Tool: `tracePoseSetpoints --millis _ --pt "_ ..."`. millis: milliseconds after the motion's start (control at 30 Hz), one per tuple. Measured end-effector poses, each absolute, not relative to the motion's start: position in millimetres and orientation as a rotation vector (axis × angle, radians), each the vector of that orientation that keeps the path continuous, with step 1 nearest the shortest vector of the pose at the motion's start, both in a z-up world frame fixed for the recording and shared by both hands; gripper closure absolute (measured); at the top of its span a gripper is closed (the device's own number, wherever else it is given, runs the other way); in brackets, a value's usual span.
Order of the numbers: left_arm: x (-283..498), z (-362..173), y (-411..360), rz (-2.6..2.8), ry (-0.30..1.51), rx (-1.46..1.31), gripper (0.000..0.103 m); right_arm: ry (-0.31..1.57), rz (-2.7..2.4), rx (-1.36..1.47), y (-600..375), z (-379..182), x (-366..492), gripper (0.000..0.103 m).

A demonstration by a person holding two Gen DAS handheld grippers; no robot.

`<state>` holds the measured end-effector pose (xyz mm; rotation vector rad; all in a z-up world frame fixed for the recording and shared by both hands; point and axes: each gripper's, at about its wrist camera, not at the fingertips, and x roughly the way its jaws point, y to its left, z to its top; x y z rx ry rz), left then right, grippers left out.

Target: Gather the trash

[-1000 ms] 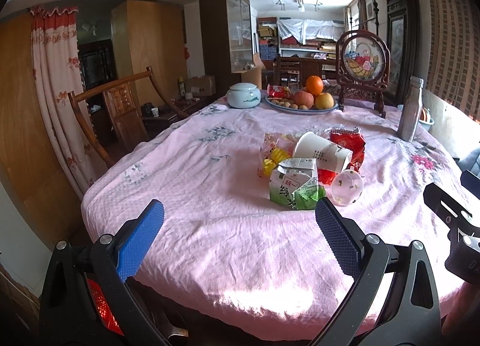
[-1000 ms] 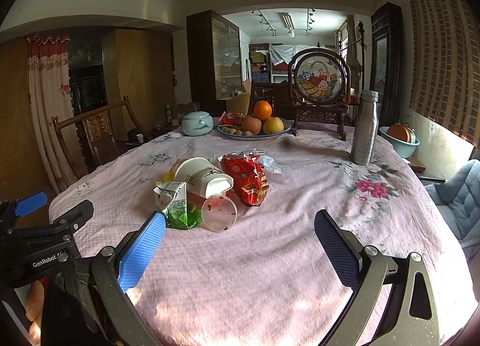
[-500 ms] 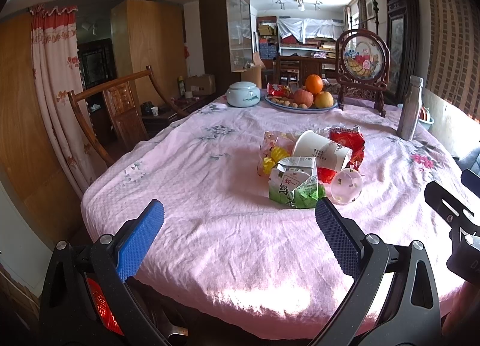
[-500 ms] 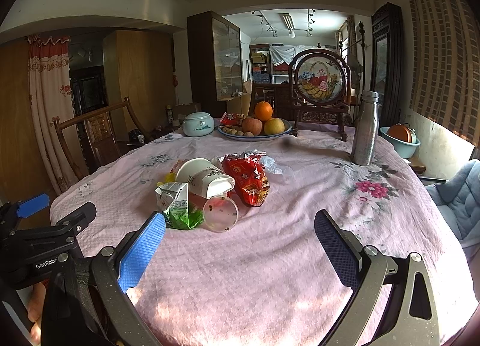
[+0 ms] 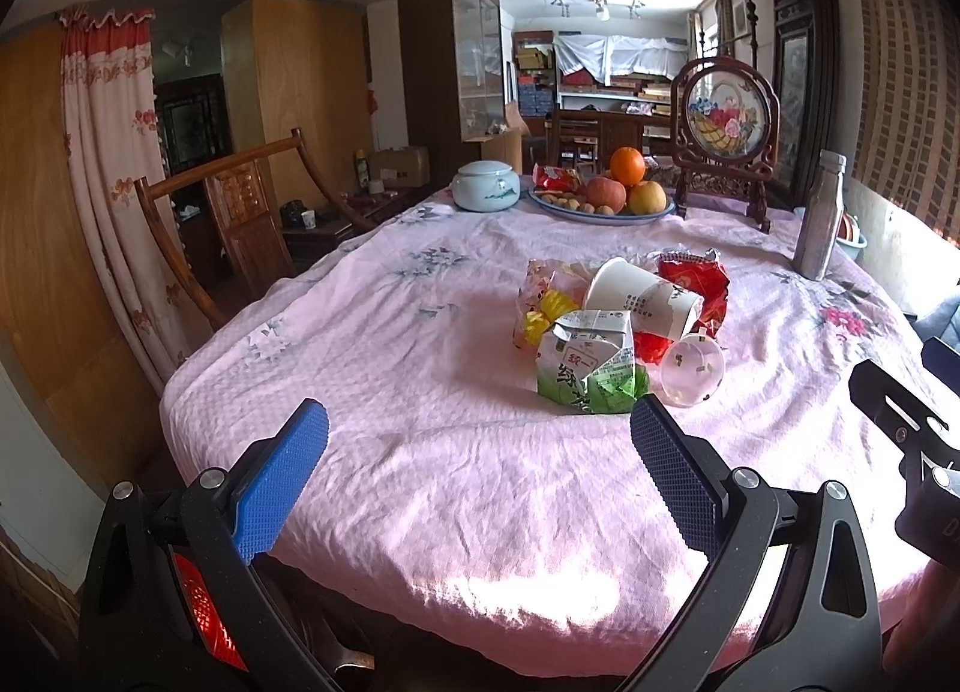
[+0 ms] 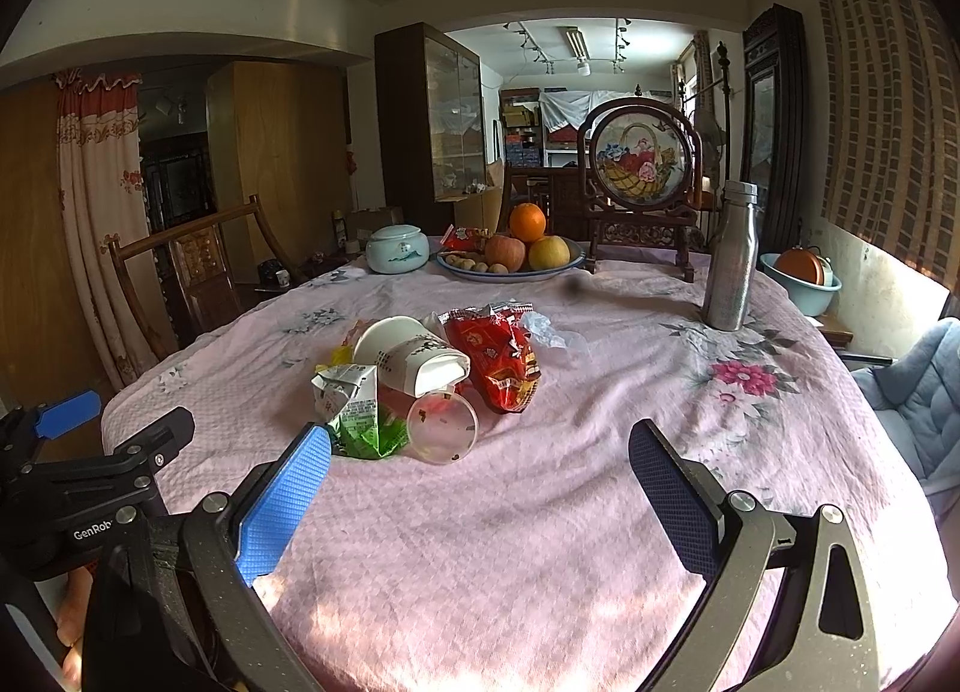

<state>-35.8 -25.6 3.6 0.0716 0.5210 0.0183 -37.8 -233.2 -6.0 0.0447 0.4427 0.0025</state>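
A heap of trash lies mid-table: a crushed green-and-white carton (image 5: 591, 362) (image 6: 354, 413), a tipped white paper cup (image 5: 642, 296) (image 6: 414, 356), a clear plastic cup (image 5: 693, 371) (image 6: 443, 428) on its side, a red snack bag (image 5: 696, 284) (image 6: 498, 356) and a yellow wrapper (image 5: 546, 314). My left gripper (image 5: 480, 476) hovers open over the near table edge, short of the heap. My right gripper (image 6: 480, 488) is open too, with the heap ahead and to its left. Neither holds anything.
The round table wears a pink flowered cloth (image 5: 390, 368). At the back stand a fruit plate (image 6: 510, 257), a pale lidded jar (image 6: 397, 248), a framed round ornament (image 6: 639, 176) and a steel bottle (image 6: 731, 257). A wooden chair (image 5: 240, 212) is at the left, a blue cushioned seat (image 6: 918, 392) at the right.
Both grippers have crept slightly forward toward the heap. Both stay open and the trash has not moved.
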Motion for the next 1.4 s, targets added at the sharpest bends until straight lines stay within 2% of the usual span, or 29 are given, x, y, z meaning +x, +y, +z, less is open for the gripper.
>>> tracePoseSetpoints --millis 967,1133,1400 --pt "-24 -16 -18 0.002 0.595 0.036 0.007 0.484 0.008 0.066 -235 -22 -27 0.006" --pt "-3 -31 -6 -0.025 0.670 0.005 0.007 0.560 -0.004 0.081 -249 -42 -4 0.006" --pt "44 -51 -17 -0.154 0.786 0.010 0.007 0.786 0.022 0.107 -280 -70 65 0.006"
